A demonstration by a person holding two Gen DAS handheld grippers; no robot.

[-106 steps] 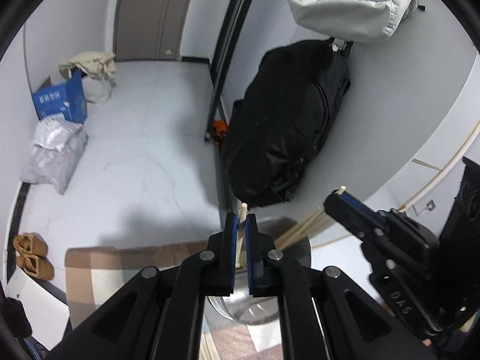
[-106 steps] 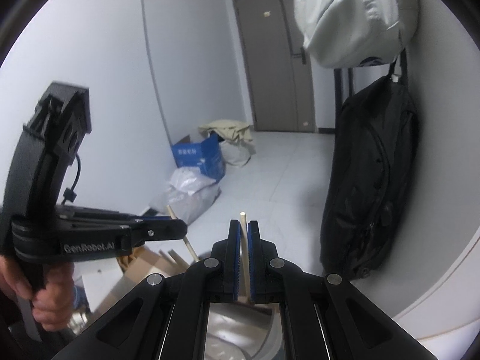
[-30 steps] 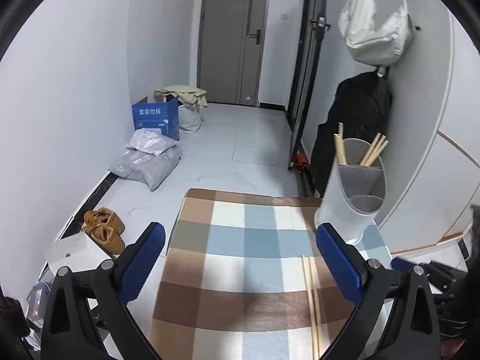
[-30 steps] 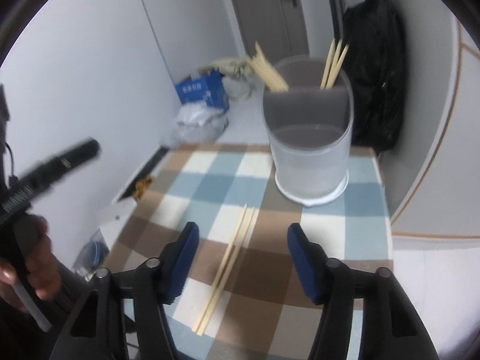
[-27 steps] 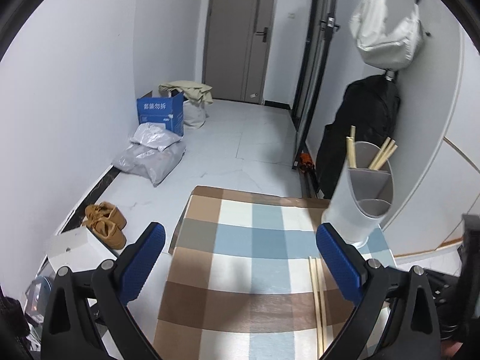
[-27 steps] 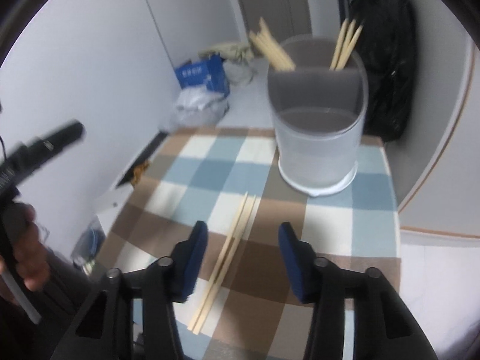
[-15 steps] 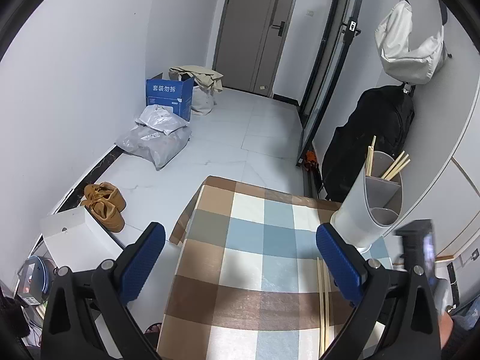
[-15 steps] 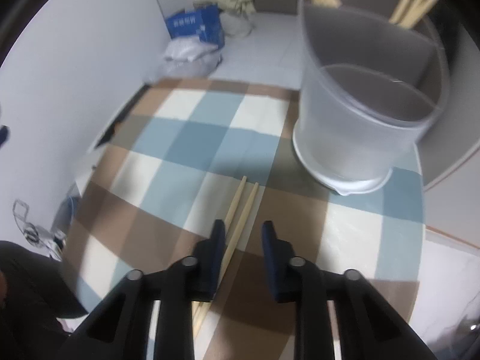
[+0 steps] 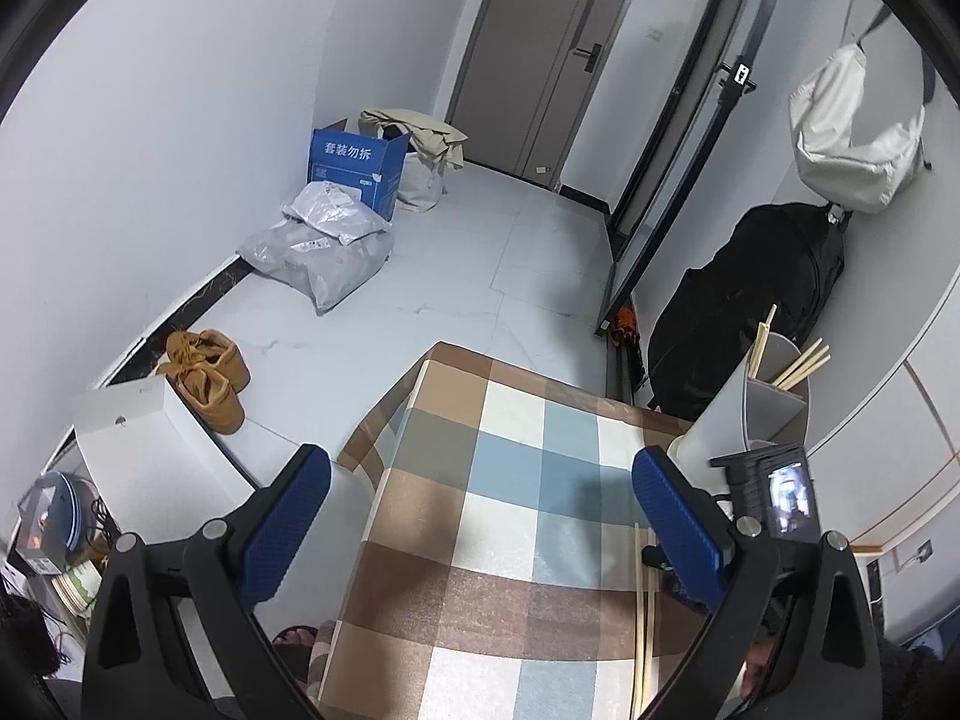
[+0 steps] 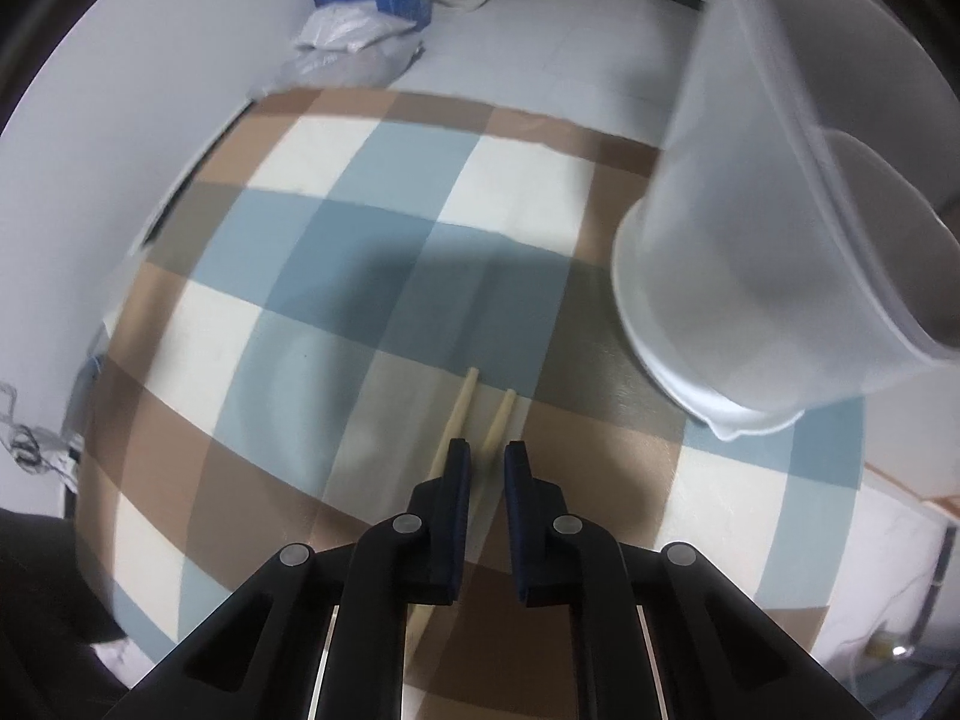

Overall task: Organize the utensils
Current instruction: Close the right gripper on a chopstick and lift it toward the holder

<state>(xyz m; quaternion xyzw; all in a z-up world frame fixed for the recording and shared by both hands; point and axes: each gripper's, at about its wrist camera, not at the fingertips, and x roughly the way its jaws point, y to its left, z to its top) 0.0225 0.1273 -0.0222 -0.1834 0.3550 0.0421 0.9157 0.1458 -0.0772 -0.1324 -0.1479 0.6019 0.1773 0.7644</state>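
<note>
**Going in for the last two chopsticks**

Biggest thing first: the checked brown, blue and white tablecloth (image 10: 336,276) covers the whole table, and it's soft, so anything thin lying on it sits low and is fiddly to pinch. The room behind is a plain hallway with a white tiled floor (image 9: 468,264), a grey door (image 9: 540,54), a black bag (image 9: 750,294) leaning on the wall and a blue cardboard box (image 9: 354,162) by some sacks.

Next down is the tall translucent plastic utensil holder (image 10: 768,252), divided into compartments, standing at the far right of the cloth. A few wooden sticks already poke out of its back sections, so I reckon the job is mostly done.

What's left is the pair of pale wooden chopsticks (image 10: 480,414) lying side by side on the cloth, just in front of the holder.

My right gripper (image 10: 486,462) points steeply down over them and its jaws have just been closing. They're nearly together now, with one stick running up between the pads and the other slipping under the left pad. I can't tell if it's actually pinched yet.

My left gripper (image 9: 480,516) hangs back, jaws wide apart and empty, probably keeping out of the way.
</note>
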